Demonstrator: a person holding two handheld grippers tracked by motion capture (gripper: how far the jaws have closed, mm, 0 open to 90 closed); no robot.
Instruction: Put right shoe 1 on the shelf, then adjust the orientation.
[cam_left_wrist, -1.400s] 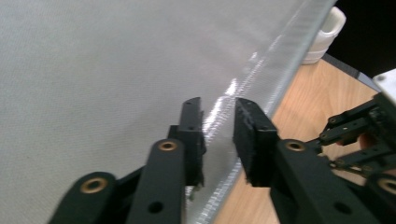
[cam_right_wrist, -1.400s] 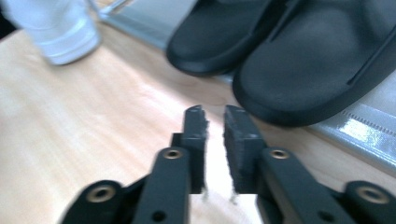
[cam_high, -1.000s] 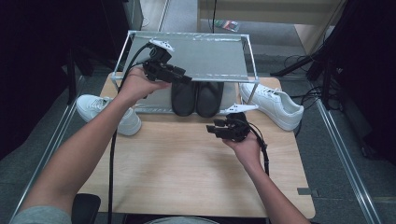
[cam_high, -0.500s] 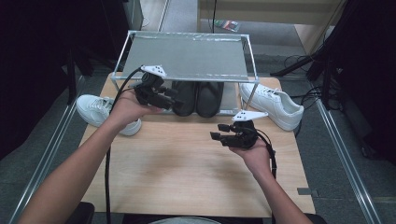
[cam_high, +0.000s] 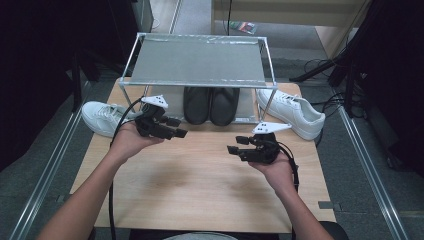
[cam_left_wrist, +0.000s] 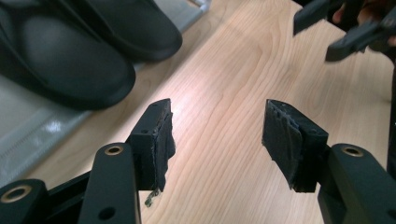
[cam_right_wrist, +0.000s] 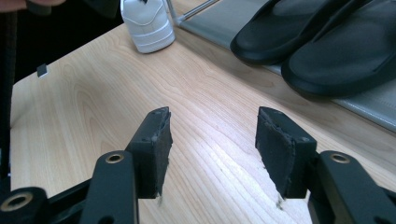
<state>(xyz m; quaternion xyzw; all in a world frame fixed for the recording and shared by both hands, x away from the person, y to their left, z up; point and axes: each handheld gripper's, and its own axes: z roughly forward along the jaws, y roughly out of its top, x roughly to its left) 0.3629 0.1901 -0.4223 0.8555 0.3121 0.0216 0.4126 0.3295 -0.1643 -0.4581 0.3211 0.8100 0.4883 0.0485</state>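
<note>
Left tool (cam_high: 172, 127): held in the person's left hand (cam_high: 131, 140) above the counter (cam_high: 200, 175), at about 10 o'clock from the counter's middle. Its jaws stand wide apart with nothing between them, and they have just been closing a little. In the left gripper view bare wood shows between the pads (cam_left_wrist: 156, 140).

Right tool (cam_high: 239, 145): held in the right hand (cam_high: 275, 165), at about 2 o'clock from the counter's middle, pointing toward the left tool. Its jaws are spread wide and have just been opening; only the wooden top shows between them in the right gripper view.

Black slippers (cam_high: 210, 105): a pair lying side by side on the lower level of the rack (cam_high: 197, 62), at 12 o'clock on the counter, toes toward the person. They lie near both tools, between them and a little farther away; neither tool touches them.

Left white sneaker (cam_high: 102, 117): at 10 o'clock, on the counter's left edge beside the rack, just beyond the left tool.

Right white sneaker (cam_high: 292, 112): at 2 o'clock, beside the rack's right leg, apart from the right tool.

Rack: a metal frame with a grey top shelf, standing at the far edge of the counter.
</note>
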